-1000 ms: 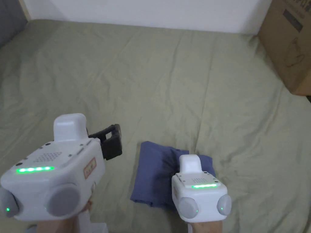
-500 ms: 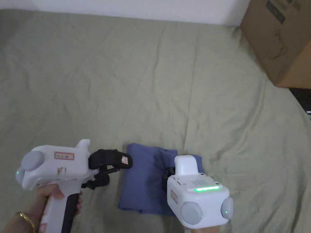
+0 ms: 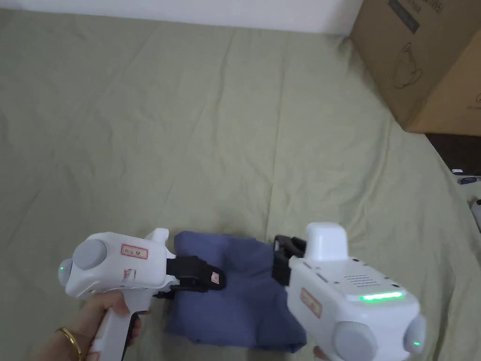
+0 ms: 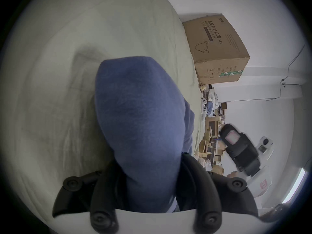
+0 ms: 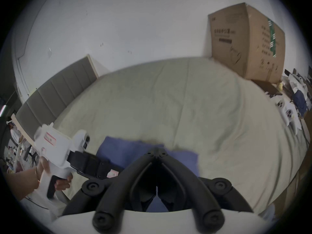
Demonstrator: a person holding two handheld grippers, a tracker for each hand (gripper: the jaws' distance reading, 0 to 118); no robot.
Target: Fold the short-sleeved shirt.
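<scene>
White-bodied right gripper (image 3: 282,256), nearest the head camera, lower right, green light lit on its back. In the right gripper view its black jaws stand closed, tips meeting; whether any cloth is pinched at the tips cannot be told through the blur. In the head view the jaws are over the right edge of the shirt.

Left gripper (image 3: 209,282), white body, black jaws, turned on its side and held in a hand (image 3: 101,312) with a gold bangle (image 3: 70,339) at the wrist. Jaws point at the left edge of the shirt. In the left gripper view blue cloth covers the jaws from linkage to tips, so open or closed cannot be told.

Short-sleeved shirt (image 3: 244,291), blue, folded to a small rough rectangle, lying on the bed sheet between the two grippers, close to the near edge of the bed. Its left part is raised close to the left gripper's camera.

Bed sheet (image 3: 188,141), pale olive green, creased, spread over the whole bed.

Cardboard box (image 3: 422,61), brown, printed, standing at the far right corner of the bed.

Headboard (image 5: 55,92), grey, padded, along the bed's left side in the right gripper view.

Wall (image 3: 235,11), white, behind the bed.
</scene>
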